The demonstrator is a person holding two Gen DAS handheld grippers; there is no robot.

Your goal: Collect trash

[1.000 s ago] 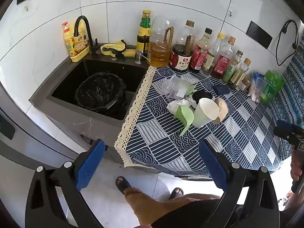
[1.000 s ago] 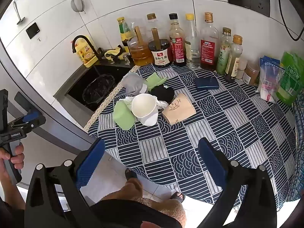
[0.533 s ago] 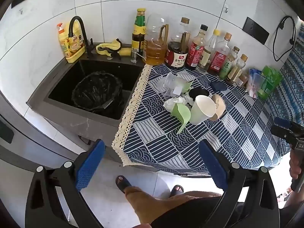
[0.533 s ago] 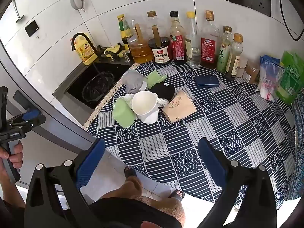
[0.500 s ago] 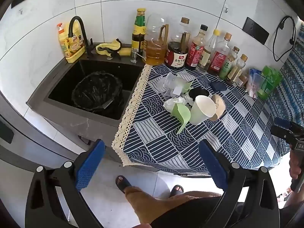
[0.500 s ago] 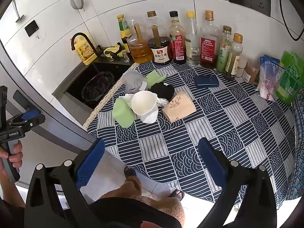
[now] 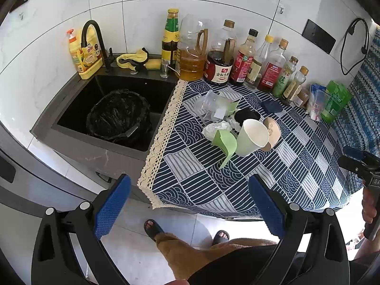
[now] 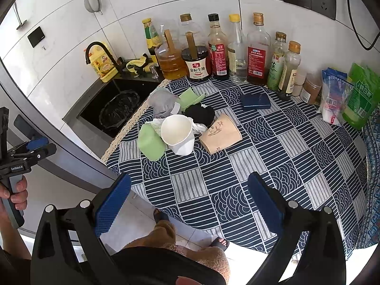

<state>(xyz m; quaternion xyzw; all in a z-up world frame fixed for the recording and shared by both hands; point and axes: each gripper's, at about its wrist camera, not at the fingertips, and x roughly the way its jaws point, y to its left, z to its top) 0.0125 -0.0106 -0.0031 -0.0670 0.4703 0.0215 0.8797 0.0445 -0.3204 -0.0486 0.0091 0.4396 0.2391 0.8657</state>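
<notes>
Both grippers nearer; four cups point(image 8: 177, 134).

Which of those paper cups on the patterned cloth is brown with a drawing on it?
The brown cup, lying on its side at the right end of the pile. The white cup beside it and the green cup are plain.

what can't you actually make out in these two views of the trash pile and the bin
- Inside of the black-bagged bin in the sink: both views show only dark, crumpled liner.
- Black item behind the white paper cup: the cup partly hides it, so what it is stays unclear.
- Crumpled white paper: the flattened green cup and the white cup cover part of it.
- Bottle labels: too small to read.
</notes>
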